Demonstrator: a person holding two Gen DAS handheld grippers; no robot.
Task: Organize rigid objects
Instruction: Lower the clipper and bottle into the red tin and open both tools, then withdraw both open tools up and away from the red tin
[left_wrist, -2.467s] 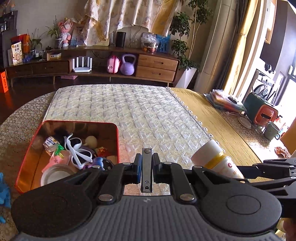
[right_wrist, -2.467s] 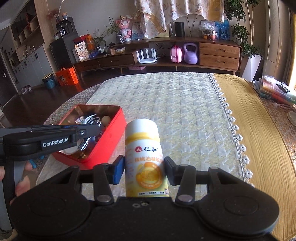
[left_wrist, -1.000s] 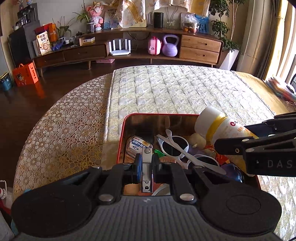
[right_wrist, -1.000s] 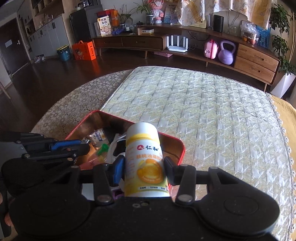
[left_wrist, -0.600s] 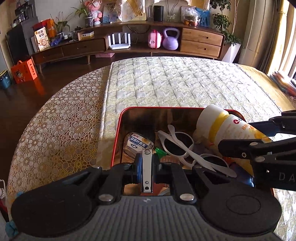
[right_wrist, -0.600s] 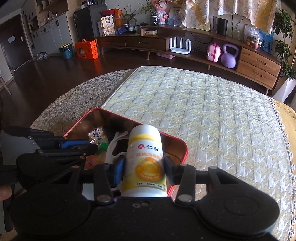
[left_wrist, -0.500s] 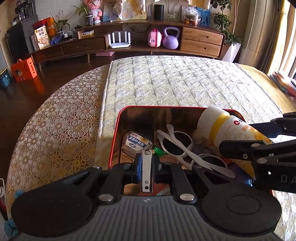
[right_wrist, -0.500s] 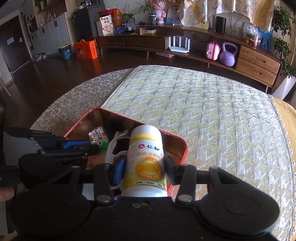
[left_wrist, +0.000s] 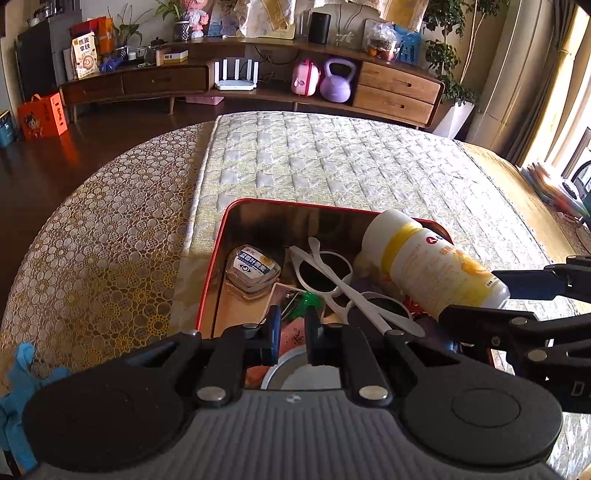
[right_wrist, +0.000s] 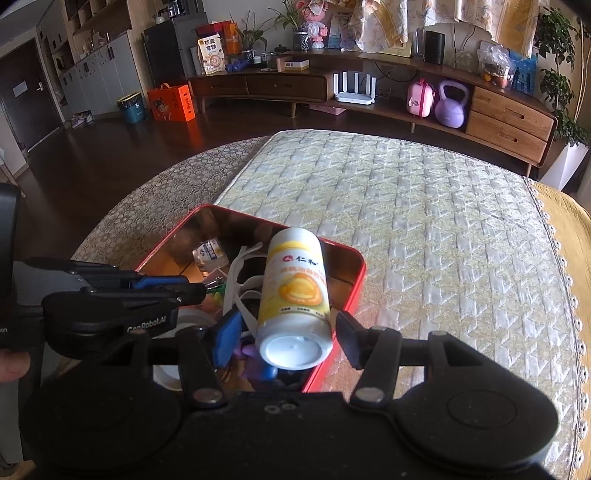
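Note:
A red tin (left_wrist: 221, 258) (right_wrist: 354, 280) sits on the table with several small items in it. A white and yellow pill bottle (left_wrist: 432, 266) (right_wrist: 293, 288) lies tilted on those items, cap towards the far wall. My right gripper (right_wrist: 288, 339) (left_wrist: 495, 301) straddles the bottle's base. Its jaws are opening, and neither pad touches the bottle. My left gripper (left_wrist: 293, 328) (right_wrist: 195, 290) hovers over the tin's near left part, its jaws a narrow gap apart and empty. A silver nail clipper (left_wrist: 290, 297) (right_wrist: 215, 283) lies in the tin just beyond them.
White sunglasses (left_wrist: 325, 273) and a small clear eye-drop bottle (left_wrist: 253, 267) lie in the tin. A quilted runner (left_wrist: 332, 166) covers the table beyond it, with a lace cloth (left_wrist: 110, 229) to the left. A blue glove (left_wrist: 18, 387) lies at the left edge.
The right jaws spread, and the bottle tipped forward out of their grip onto the tin's contents. The nail clipper left the left jaws and now lies in the tin.

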